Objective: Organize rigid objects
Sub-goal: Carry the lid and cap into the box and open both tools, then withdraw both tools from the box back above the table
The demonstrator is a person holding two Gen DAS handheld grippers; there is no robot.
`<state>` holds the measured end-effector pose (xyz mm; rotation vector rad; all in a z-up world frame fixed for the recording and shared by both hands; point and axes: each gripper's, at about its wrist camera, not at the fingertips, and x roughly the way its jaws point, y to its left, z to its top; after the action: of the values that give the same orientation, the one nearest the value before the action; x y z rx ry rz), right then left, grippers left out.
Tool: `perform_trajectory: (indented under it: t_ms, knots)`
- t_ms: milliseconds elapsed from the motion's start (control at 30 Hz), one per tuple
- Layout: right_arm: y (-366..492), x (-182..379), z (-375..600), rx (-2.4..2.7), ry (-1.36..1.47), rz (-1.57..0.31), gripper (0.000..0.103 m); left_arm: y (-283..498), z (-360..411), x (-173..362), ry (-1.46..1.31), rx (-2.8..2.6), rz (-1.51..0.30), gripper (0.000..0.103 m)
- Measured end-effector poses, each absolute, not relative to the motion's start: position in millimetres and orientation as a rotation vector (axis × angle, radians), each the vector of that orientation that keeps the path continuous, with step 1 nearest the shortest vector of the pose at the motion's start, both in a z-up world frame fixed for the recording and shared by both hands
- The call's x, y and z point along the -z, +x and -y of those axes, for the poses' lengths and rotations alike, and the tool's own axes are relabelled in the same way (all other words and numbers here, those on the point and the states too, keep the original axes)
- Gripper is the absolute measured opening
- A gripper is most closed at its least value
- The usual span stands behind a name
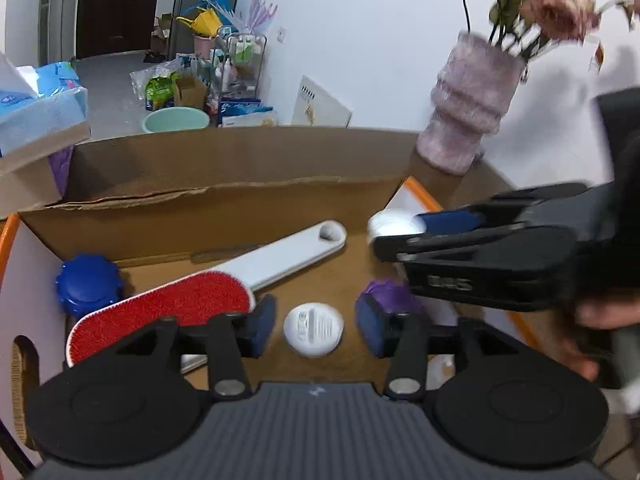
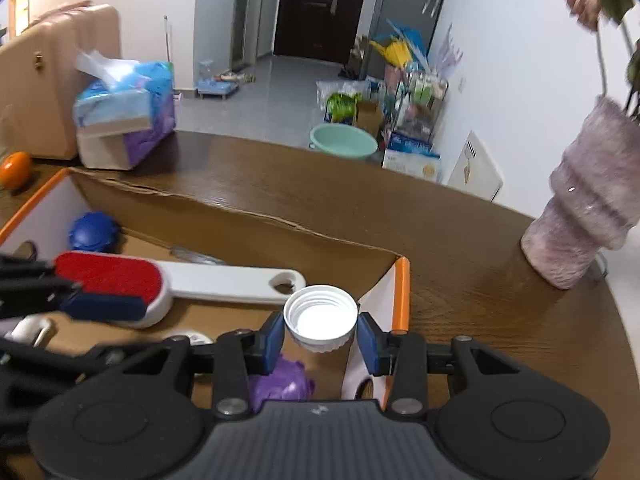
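Note:
An open cardboard box holds a red lint brush with a white handle, a blue lid, a round white disc and a purple object. My right gripper is shut on a white jar lid, held above the box's right end. My left gripper is open and empty above the white disc; it shows at the left of the right wrist view.
A pink ribbed vase with flowers stands on the wooden table right of the box. A tissue pack on a small carton and an orange sit at the back left.

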<state>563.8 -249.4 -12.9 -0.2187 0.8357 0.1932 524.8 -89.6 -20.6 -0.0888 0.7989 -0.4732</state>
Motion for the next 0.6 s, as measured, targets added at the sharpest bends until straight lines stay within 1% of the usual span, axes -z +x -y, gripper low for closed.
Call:
perform_trajectory:
  t_ms: [67, 100, 133, 233, 300, 333, 400, 433, 467, 600]
  knots:
    - [567.5, 13.6, 250.5, -0.190, -0.206, -0.829, 0.042, 516.5, 85.5, 12.1, -0.064, 0.478, -0.759, 0.057]
    - [565.8, 10.1, 251.4, -0.185, -0.200, -0.815, 0.046, 510.7, 82.4, 6.9, -0.048, 0.473, -0.741, 0.061]
    - [562.0, 5.3, 251.2, -0.187, -0.195, -0.798, 0.048, 506.8, 80.9, 1.8, -0.039, 0.462, -0.729, 0.063]
    - [540.6, -17.3, 251.4, -0.197, -0.197, -0.745, 0.048, 485.4, 67.3, -15.0, -0.006, 0.410, -0.682, 0.066]
    - [525.8, -35.0, 255.0, -0.201, -0.208, -0.717, 0.051, 458.2, 53.1, -22.6, 0.019, 0.378, -0.638, 0.072]
    - [516.1, -43.4, 256.2, -0.207, -0.217, -0.703, 0.052, 443.6, 47.6, -25.5, 0.049, 0.361, -0.621, 0.072]
    - [489.5, -59.9, 259.3, -0.221, -0.242, -0.677, 0.060, 407.2, 35.6, -33.8, 0.130, 0.313, -0.560, 0.074]
    - [473.8, -66.3, 261.4, -0.226, -0.250, -0.664, 0.060, 389.7, 29.9, -38.1, 0.156, 0.294, -0.527, 0.076]
    - [462.0, -70.1, 262.9, -0.230, -0.253, -0.657, 0.061, 372.7, 23.8, -42.1, 0.173, 0.282, -0.498, 0.080]
    - [401.9, -77.4, 267.8, -0.254, -0.262, -0.616, 0.062, 314.2, 8.3, -54.1, 0.200, 0.220, -0.422, 0.085]
